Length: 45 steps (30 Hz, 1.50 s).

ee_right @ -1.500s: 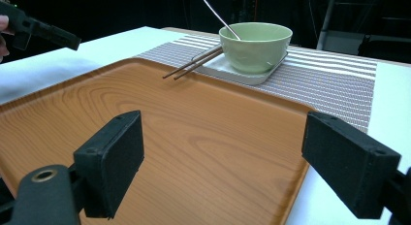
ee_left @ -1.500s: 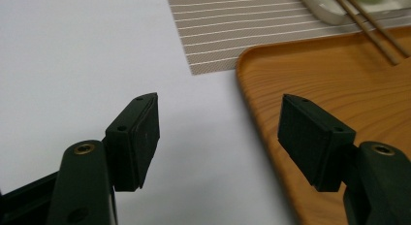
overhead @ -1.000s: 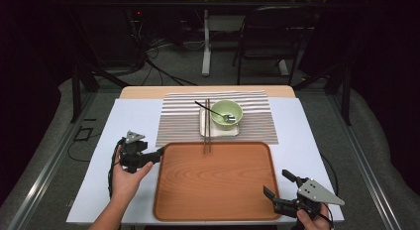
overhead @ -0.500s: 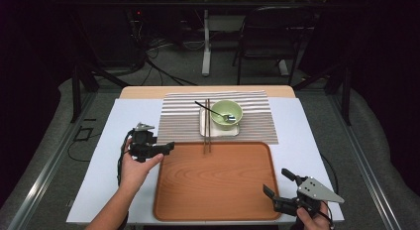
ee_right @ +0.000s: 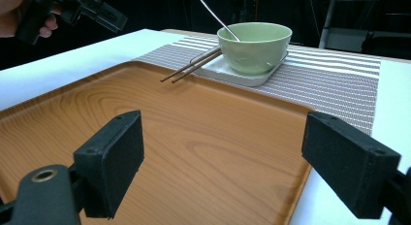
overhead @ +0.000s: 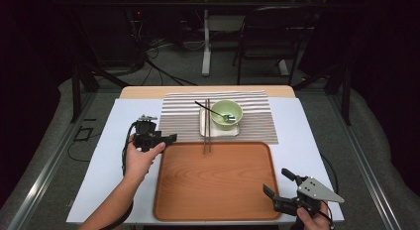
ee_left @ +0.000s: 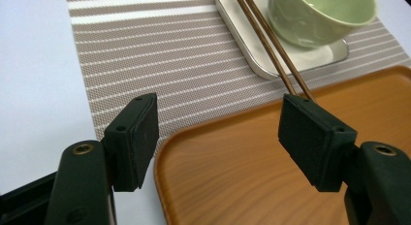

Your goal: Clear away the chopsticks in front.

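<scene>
On the tabletop [overhead: 109, 141], which is covered in white, a wooden tray [overhead: 213, 180] lies nearest the person, with a striped mat [overhead: 178, 116] just beyond its far edge. On the mat sits a small white dish [overhead: 204, 130] carrying a green bowl [overhead: 227, 113], and a metal spoon [overhead: 210, 110] leans in the bowl with its handle rising out to the left. A pair of brown chopsticks [overhead: 207, 125] rests along the left side of the dish, with the near tips reaching over the tray's far rim. The left gripper [overhead: 168, 139], held in the person's left hand [overhead: 141, 158], hovers over the tabletop at the tray's far left corner, pointing toward the chopsticks; in the left gripper view its fingers [ee_left: 138, 137] are spread wide with nothing between them, one over the edge of the mat and the other over the tray right by the chopstick tips. The right gripper [overhead: 280, 185] sits at the tray's near right corner, well apart from the bowl and chopsticks. In the right gripper view its fingers [ee_right: 114, 159] are likewise spread wide and empty, one above the tray's wood and the other out over the white tabletop beside the tray's right rim, facing the bowl across the tray.
</scene>
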{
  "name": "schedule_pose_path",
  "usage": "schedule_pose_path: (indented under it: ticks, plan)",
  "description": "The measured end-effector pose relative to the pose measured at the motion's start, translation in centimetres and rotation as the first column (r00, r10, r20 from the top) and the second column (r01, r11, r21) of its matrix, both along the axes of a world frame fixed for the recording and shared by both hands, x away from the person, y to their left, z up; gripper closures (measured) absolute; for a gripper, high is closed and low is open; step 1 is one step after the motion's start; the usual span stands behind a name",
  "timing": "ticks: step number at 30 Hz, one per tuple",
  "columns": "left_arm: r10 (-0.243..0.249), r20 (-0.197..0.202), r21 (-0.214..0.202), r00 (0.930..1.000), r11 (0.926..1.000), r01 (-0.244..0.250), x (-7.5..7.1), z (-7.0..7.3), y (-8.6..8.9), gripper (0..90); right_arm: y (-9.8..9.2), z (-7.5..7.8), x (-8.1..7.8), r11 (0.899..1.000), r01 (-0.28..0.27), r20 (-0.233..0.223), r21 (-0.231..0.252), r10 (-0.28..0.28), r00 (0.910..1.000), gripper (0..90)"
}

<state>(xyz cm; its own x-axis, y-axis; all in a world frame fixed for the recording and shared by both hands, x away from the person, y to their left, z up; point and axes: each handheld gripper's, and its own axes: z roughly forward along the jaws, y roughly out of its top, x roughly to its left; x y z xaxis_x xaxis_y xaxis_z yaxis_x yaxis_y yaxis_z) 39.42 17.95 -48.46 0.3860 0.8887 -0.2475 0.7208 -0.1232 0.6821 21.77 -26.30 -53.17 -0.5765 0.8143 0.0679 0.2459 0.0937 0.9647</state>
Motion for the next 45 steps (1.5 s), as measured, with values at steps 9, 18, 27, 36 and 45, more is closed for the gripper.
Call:
schedule_pose_path:
  ticks: [9, 18, 27, 36, 45]
  plan:
    - [0.031, -0.028, 0.005, 0.9991, 0.9995, -0.031, 1.8, 0.4, -0.5, 32.3, 0.0, 0.0, 0.0, 1.0, 0.0, -0.001, 0.0, 0.0, 1.0, 14.6]
    - [0.081, -0.086, -0.006, 0.993, 0.9966, -0.082, 4.2, 0.8, -1.0, 29.0, 0.0, 0.0, 0.0, 1.0, -0.002, -0.003, 0.003, 0.002, 1.0, 14.6]
    - [0.093, -0.114, 0.009, 0.9892, 0.9957, -0.093, 6.0, 0.7, -2.3, 33.1, -0.1, 0.0, 0.0, 1.0, -0.007, -0.002, 0.003, 0.007, 1.0, 14.6]
    - [0.112, -0.151, -0.037, 0.9821, 0.9922, -0.119, 7.7, 0.1, -3.3, 37.4, -0.1, 0.0, 0.1, 1.0, -0.013, -0.004, 0.006, 0.013, 0.9999, 14.6]
    - [0.133, -0.184, -0.046, 0.974, 0.9886, -0.143, 9.2, -0.9, -4.1, 42.6, 0.0, 0.0, 0.1, 1.0, -0.016, -0.003, 0.005, 0.016, 0.9999, 14.6]
